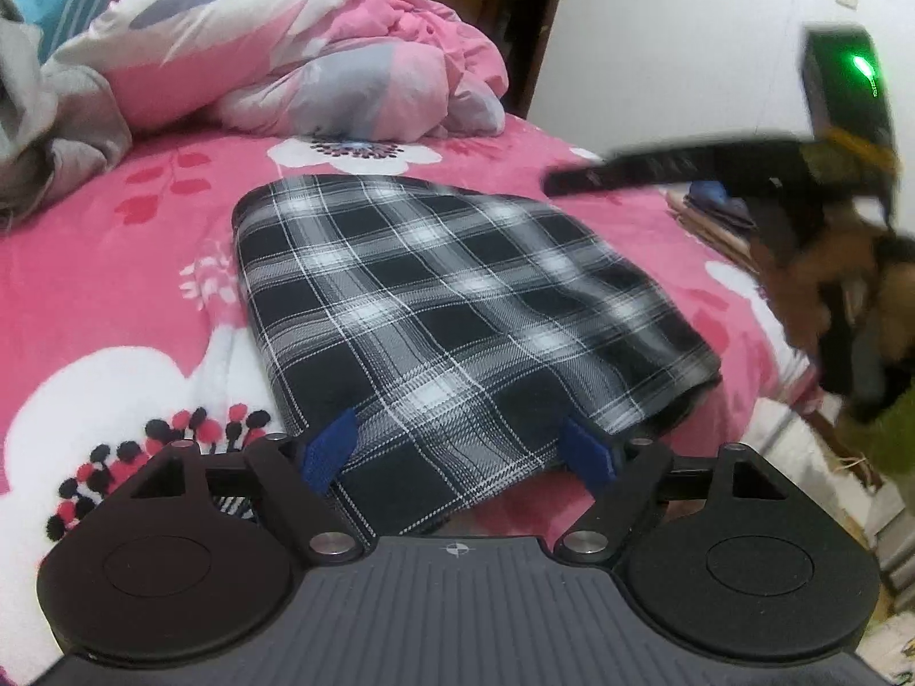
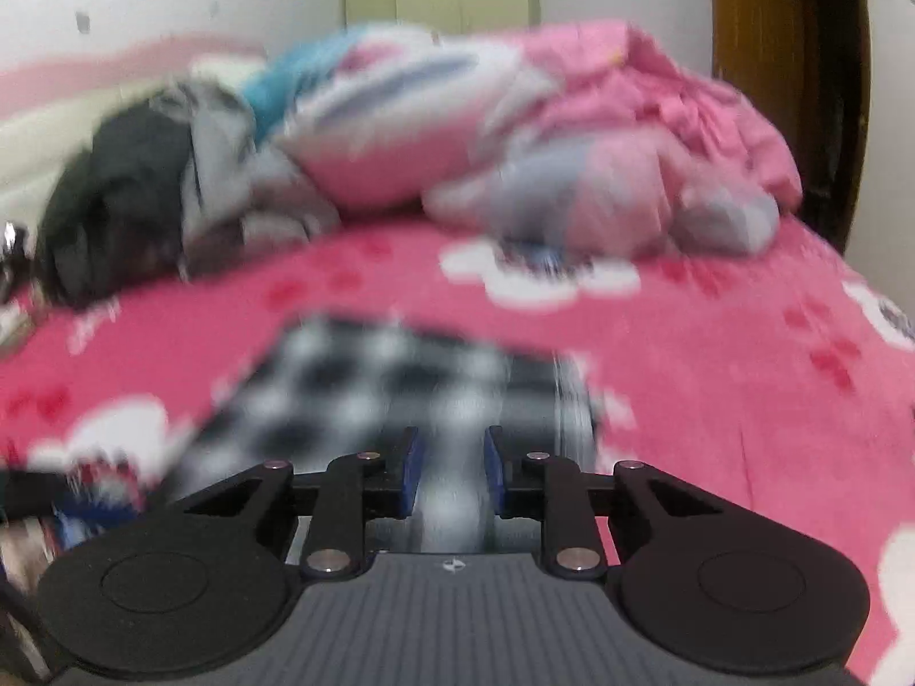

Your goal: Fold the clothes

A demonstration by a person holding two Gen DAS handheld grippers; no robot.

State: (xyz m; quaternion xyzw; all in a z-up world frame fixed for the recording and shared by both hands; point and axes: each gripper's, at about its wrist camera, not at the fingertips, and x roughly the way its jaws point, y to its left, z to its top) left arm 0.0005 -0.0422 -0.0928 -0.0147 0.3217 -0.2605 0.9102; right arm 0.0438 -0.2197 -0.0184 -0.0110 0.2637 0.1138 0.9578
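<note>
A black-and-white plaid garment (image 1: 434, 308) lies folded flat on the pink flowered bed cover (image 1: 114, 240). My left gripper (image 1: 457, 454) stands wide open at the garment's near edge, with its blue pads (image 1: 329, 451) resting over the cloth and not pinching it. To the right, above the bed, the right gripper (image 1: 572, 178) is a blur in a person's hand (image 1: 823, 286), and no cloth hangs from it. In the blurred right wrist view, the right gripper (image 2: 453, 477) points at the plaid garment (image 2: 389, 389) from above. A narrow gap shows between its pads, with nothing caught there.
A crumpled pink quilt (image 1: 320, 46) is heaped at the head of the bed. Grey and dark clothes (image 2: 131, 188) are piled at the back left. Folded things (image 1: 715, 211) sit at the bed's right edge. A wooden door (image 2: 760, 28) and a white wall stand behind.
</note>
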